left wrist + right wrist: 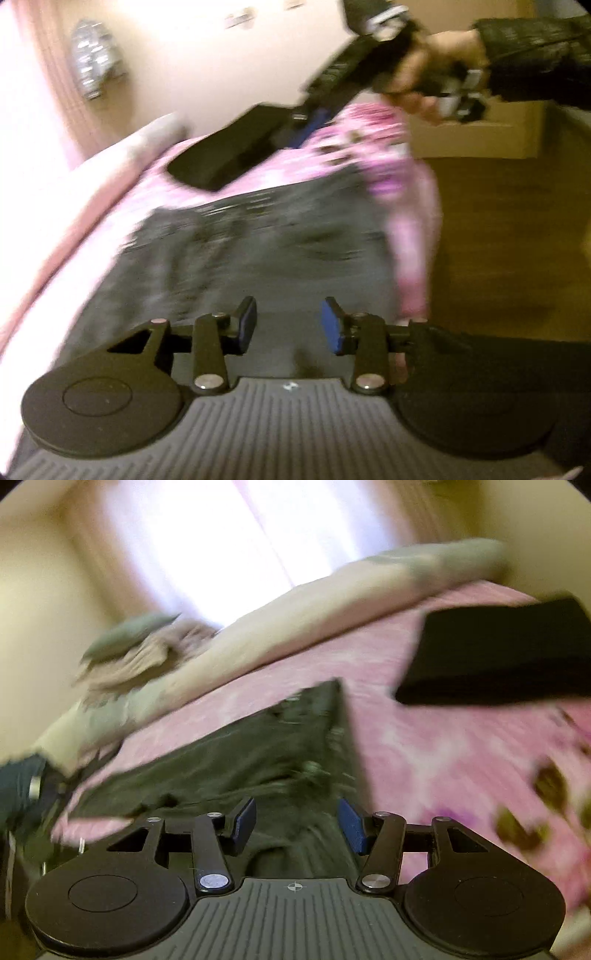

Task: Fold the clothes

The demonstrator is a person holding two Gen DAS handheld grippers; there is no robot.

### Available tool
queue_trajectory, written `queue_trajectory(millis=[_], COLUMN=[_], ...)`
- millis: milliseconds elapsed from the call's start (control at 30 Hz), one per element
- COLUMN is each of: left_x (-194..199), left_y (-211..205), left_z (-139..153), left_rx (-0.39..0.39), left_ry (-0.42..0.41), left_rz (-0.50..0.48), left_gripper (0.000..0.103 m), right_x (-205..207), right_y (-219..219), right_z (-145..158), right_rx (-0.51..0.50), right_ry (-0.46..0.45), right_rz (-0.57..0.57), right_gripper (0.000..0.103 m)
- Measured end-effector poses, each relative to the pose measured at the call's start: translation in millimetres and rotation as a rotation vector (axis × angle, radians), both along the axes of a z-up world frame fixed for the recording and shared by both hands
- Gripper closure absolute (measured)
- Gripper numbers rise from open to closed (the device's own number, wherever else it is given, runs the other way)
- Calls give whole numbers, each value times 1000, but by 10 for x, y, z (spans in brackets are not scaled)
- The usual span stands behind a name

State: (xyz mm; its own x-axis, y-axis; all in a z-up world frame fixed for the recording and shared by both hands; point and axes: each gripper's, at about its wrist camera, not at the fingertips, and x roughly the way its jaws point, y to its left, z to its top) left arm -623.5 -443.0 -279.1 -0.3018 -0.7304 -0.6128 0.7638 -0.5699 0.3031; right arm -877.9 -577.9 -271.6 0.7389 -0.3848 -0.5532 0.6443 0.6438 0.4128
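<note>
A dark grey garment (236, 251) lies spread on a pink bedcover (258, 173). It also shows in the right wrist view (258, 753). My left gripper (290, 326) is open and empty just above the garment's near part. My right gripper (297, 825) is open and empty over the garment's near edge. In the left wrist view the right gripper (310, 123) hangs above the bed's far side, held in a hand. Both views are blurred by motion.
A folded black garment (495, 653) lies on the bedcover further back; it also shows in the left wrist view (225, 155). Pale pillows (314, 605) line the bed's far edge. A wooden floor (509, 240) lies to the right of the bed.
</note>
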Motion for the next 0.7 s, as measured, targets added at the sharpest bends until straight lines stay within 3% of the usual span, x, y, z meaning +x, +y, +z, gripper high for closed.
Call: queue_trajectory(millis=[233, 400, 433, 467, 500, 600, 700], left_x=[447, 642, 657, 669, 680, 719, 784], left_y=[-553, -736, -711, -680, -649, -566, -611], left_z=[-102, -297, -308, -290, -273, -227, -266], left_rx=[17, 73, 69, 58, 46, 15, 35], left_ry=[-47, -64, -64, -61, -59, -51, -32], left_rz=[123, 164, 164, 166, 167, 174, 197], left_gripper=[63, 63, 63, 63, 63, 63, 62], right_x=[935, 1035, 1011, 978, 953, 932, 997], right_y=[-593, -859, -864, -862, -846, -722, -836], right_z=[-364, -725, -739, -718, -673, -475, -331], right_rx=[-72, -74, -70, -50, -37, -136, -166], right_ry=[247, 387, 381, 361, 346, 347, 297], right_rz=[235, 276, 279, 293, 303, 298, 275], right_gripper=[49, 53, 64, 83, 84, 86, 86])
